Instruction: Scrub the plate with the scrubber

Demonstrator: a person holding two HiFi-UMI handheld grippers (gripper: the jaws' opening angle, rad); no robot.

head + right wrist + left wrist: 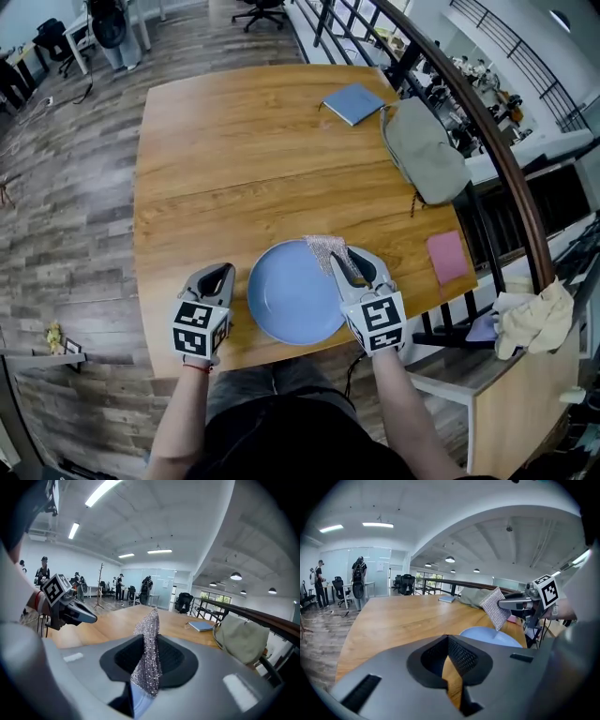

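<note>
The left gripper (218, 272) and right gripper (352, 262) were grey moulded shells, each tapering to two jaws around a dark teardrop opening. Each carried a cube (200, 328) at its rear with black-and-white square markers. Inside the jaws sat black pads (461, 656) with a fine mesh texture, and a rectangular slot (363, 693) marked the shell. The person wore a red band (197, 367) at the left wrist, a black top (281, 441) and grey trousers (281, 378).
</note>
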